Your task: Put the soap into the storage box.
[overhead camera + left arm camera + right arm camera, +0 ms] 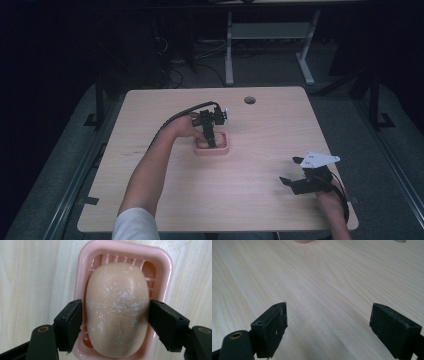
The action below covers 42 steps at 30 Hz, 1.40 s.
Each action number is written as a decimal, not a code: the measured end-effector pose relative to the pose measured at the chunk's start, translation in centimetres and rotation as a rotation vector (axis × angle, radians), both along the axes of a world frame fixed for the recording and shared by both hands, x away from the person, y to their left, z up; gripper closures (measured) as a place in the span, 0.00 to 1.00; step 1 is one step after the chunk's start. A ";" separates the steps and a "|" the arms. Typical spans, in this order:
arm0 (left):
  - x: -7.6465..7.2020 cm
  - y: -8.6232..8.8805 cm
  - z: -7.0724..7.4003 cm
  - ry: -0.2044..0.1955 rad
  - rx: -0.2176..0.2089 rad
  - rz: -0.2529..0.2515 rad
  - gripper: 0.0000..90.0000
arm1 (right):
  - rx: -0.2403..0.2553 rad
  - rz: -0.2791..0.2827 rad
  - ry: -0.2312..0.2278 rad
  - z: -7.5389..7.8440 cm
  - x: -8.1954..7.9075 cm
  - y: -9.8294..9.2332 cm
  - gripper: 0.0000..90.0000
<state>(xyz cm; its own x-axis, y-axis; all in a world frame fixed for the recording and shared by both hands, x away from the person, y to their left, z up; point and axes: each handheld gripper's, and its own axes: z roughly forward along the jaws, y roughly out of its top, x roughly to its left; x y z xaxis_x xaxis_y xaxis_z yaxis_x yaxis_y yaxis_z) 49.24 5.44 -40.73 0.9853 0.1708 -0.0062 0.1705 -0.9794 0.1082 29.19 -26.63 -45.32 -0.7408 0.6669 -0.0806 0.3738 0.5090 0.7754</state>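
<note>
Left gripper view showed the left gripper (115, 322) with its jaws set on both sides of a soap bar (116, 310) lying in a pink soap dish (165, 267) mid-table, apparently gripping it. The soap looked unlifted. The right gripper (328, 327) hovered spread wide and empty at the near right.

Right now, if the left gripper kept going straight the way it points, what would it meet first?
The bar of soap. The left gripper points down at it with a jaw on each side, and the soap lies in the pink soap dish. Whether the jaws already touch it is unclear.
</note>
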 end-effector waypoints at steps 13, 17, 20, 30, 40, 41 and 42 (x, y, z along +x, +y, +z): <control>-0.9 -0.1 1.5 -0.018 -0.032 -0.015 0.26 | -0.001 0.004 0.003 0.0 -0.2 0.2 0.16; -1.3 -0.2 1.6 -0.016 -0.035 -0.017 0.26 | -0.001 -0.001 0.005 -0.1 -0.3 0.0 0.16; -1.4 -0.2 1.8 -0.019 -0.039 -0.024 0.26 | -0.003 -0.005 0.005 -0.1 -0.3 -0.1 0.16; -2.0 0.2 2.7 -0.013 -0.041 -0.009 0.30 | -0.005 -0.004 0.006 -0.1 -0.2 -0.2 0.16; -2.4 1.1 2.9 -0.016 -0.067 0.002 0.27 | -0.002 -0.008 0.012 -0.2 -0.2 -0.1 0.16; -2.4 1.3 2.8 -0.012 -0.067 0.005 0.27 | -0.001 -0.008 0.013 -0.2 -0.2 -0.1 0.16; -2.4 1.3 2.8 -0.010 -0.071 0.007 0.27 | -0.006 -0.005 0.010 -0.2 -0.1 -0.2 0.16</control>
<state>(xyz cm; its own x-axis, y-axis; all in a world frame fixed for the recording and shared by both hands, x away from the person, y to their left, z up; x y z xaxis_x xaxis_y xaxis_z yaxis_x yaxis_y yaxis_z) 46.81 6.78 -37.91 0.9841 0.1775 -0.0091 0.1763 -0.9679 0.1794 29.06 -26.83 -45.54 -0.7380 0.6704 -0.0772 0.3841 0.5114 0.7687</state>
